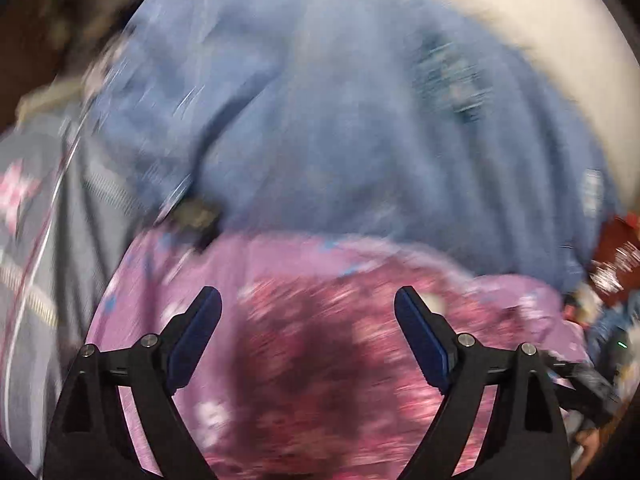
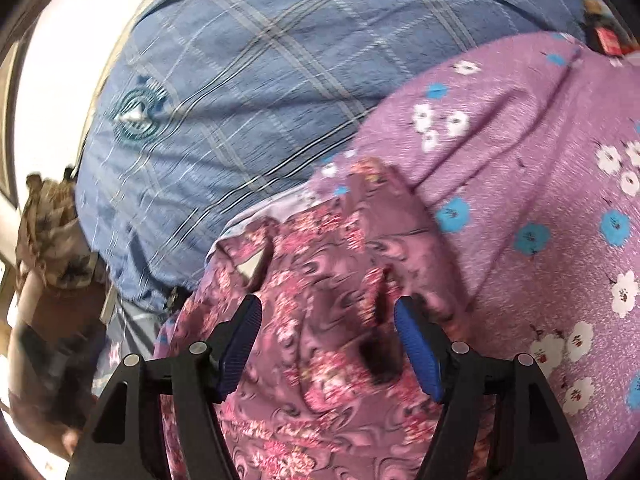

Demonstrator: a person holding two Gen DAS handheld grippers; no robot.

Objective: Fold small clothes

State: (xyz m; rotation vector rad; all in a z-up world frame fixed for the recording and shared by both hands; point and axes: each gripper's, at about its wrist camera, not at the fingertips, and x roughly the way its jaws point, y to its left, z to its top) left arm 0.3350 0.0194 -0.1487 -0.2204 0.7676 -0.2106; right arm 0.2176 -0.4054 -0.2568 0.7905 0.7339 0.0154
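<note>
A: Status of left gripper (image 1: pixel 308 300)?
B: Jaws spread wide, nothing between the blue pads (image 1: pixel 192 344). Held above the pink flowered garment (image 1: pixel 320 360). Left view heavily blurred; contact with the cloth cannot be told.

A: Status of right gripper (image 2: pixel 328 312)?
B: Jaws apart, pads (image 2: pixel 420 352) not pressing on anything. Pink flowered garment (image 2: pixel 320 280) lying below and between the 2 fingers, rumpled, with a dark fold near the pad at 3 o'clock.

A: Location of the garment?
B: Resting on a purple sheet with white and blue flowers (image 2: pixel 540 160). In the right view, sheet extending from 12 o'clock round to 4 o'clock of the garment. In the left view, purple sheet (image 1: pixel 520 300) visible as a rim around the garment from 9 o'clock to 3 o'clock.

A: Surroundings?
B: Blue checked cloth (image 2: pixel 260 80) beyond the garment, toward 11 o'clock in the right view, bearing a round teal emblem (image 2: pixel 138 114). Same blue checked cloth (image 1: pixel 320 120) filling the upper half of the left view. Grey fabric with pink pattern (image 1: pixel 40 220) at 9 o'clock in the left view. Red item (image 1: pixel 616 248) at 3 o'clock, too blurred to identify.
</note>
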